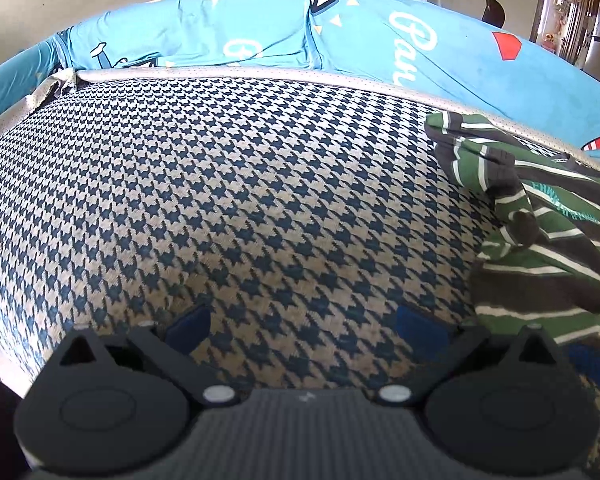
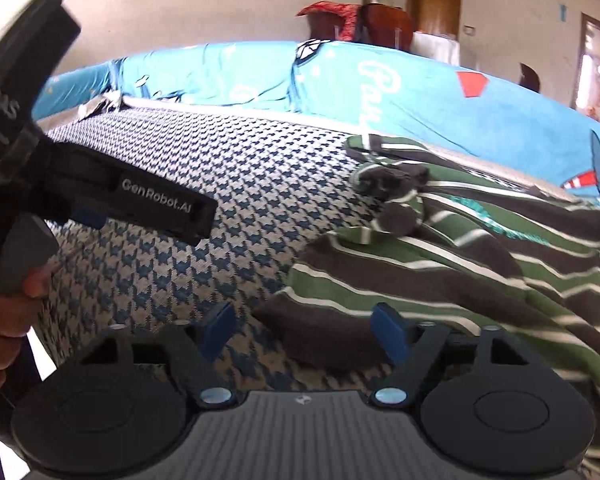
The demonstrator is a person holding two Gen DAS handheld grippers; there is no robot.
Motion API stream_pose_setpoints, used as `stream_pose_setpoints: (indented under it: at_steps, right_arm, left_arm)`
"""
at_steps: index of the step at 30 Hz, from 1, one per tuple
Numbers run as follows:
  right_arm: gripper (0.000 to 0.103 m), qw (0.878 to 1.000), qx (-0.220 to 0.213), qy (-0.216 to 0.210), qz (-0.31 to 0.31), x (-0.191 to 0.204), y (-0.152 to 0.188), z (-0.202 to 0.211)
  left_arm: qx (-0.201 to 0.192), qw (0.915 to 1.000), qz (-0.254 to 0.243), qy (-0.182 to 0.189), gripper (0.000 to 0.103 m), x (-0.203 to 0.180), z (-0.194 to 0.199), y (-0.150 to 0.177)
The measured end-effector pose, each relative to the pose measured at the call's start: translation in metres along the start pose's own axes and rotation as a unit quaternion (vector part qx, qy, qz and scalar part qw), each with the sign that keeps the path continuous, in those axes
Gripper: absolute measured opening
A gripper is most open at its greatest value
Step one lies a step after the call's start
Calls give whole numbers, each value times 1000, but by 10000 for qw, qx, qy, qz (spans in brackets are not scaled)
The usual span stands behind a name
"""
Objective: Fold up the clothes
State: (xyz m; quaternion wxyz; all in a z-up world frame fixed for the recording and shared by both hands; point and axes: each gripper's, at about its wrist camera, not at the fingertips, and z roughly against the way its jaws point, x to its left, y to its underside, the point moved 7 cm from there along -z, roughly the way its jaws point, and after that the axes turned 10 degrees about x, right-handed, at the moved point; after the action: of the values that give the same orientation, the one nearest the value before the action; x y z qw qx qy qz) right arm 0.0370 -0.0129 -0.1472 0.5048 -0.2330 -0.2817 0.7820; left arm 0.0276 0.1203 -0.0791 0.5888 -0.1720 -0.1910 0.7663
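One striped green shirt (image 2: pixel 460 256) crumpled at right end of houndstooth seat cushion (image 1: pixel 240 200), against blue cover (image 1: pixel 380 40). Both grippers spread, empty: left gripper (image 1: pixel 304 330) over bare cushion, right gripper (image 2: pixel 304 330) at shirt's near edge. Still pre-fold. Next: pinch hem, drag flat.

The left hand-held gripper (image 1: pixel 304 330) hangs agape over houndstooth cushion (image 1: pixel 240 200), striped garment (image 1: pixel 540 248) rightward.

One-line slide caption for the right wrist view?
Open right gripper hovers at the edge of a crumpled green striped shirt on a houndstooth cushion, left gripper alongside.
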Motion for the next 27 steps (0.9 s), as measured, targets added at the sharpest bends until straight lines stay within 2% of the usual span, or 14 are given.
stream_pose_setpoints:
  at_steps: [3, 5, 7, 9, 11, 12, 16, 22, 27]
  right_arm:
    - [64, 9999, 112, 116, 22, -2, -2, -13]
    - [54, 9997, 193, 175, 2, -4, -4, -22]
    - [51, 9996, 197, 131, -136, -7, -4, -26]
    - [43, 9995, 178, 122, -228, -11, -4, -27]
    - [23, 9992, 161, 135, -338, -14, -4, -28]
    - [18, 9990, 156, 129, -393, -16, -5, -27]
    - [13, 9980, 145, -28, -621, -19, -7, -22]
    - [12, 9934, -38, -781, -843, -4, -26, -3]
    - [12, 9871, -155, -1341, -861, 22, -47, 7]
  left_arm:
    - [-5, 10000, -39, -3, 103, -1, -2, 0]
    - [-9, 10000, -48, -3, 103, -2, -1, 1]
    - [-14, 10000, -57, -3, 103, -3, -1, 1]
    - [-16, 10000, -48, 8, 103, -3, -2, 1]
    - [-25, 10000, -50, 2, 103, -5, -2, 2]
    - [-35, 10000, -58, 1, 103, -5, -1, 2]
    - [-102, 9999, -95, -11, 103, -4, -1, 1]
    - [-412, 9990, -84, -122, 103, 1, 12, -7]
    - [-779, 9965, 109, -295, 103, 24, 30, -22]
